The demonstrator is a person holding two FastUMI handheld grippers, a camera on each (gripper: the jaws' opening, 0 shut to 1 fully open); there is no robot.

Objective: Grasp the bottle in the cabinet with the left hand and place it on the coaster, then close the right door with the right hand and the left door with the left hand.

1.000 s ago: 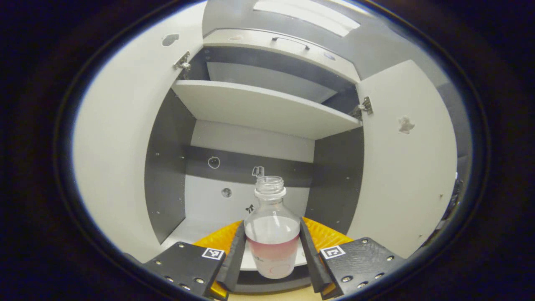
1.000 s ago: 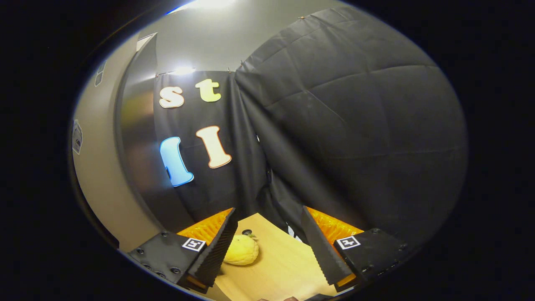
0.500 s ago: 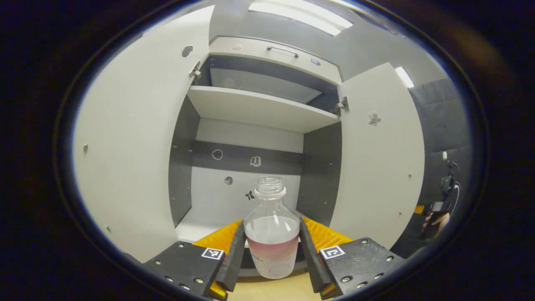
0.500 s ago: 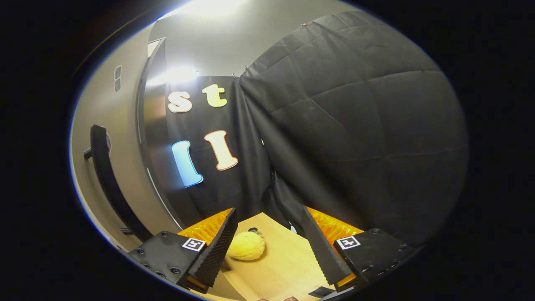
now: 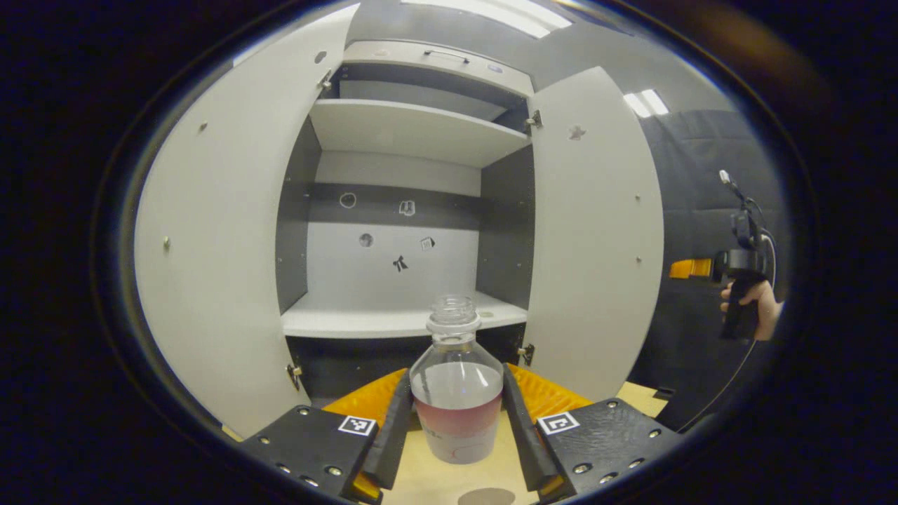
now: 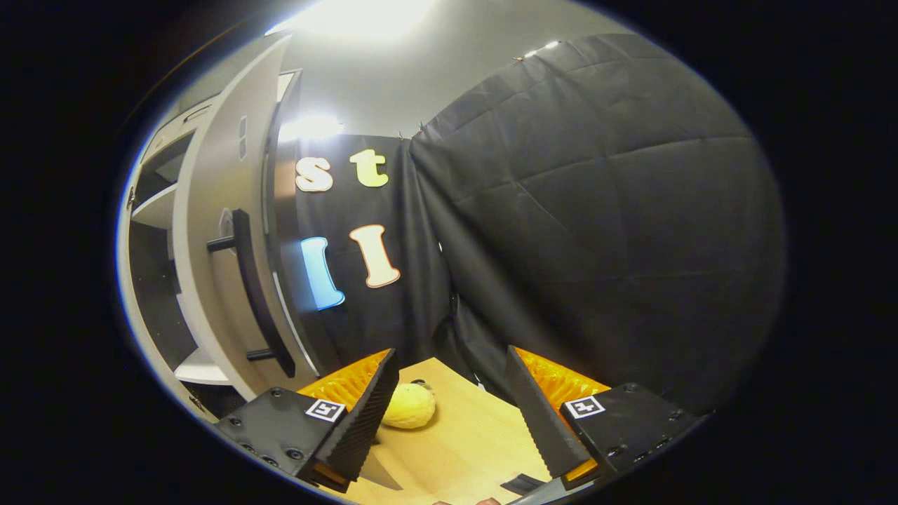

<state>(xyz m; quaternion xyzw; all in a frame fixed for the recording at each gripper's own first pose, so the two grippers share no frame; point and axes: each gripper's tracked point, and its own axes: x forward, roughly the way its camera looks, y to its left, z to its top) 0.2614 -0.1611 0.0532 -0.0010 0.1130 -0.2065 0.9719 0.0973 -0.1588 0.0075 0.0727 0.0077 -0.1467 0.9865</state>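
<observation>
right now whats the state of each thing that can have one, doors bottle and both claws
left door: swung open
right door: swung open
bottle: upright, uncapped, partly filled, gripped outside the cabinet above the table
left claw: shut on the bottle
right claw: open, holding nothing, above the table
</observation>
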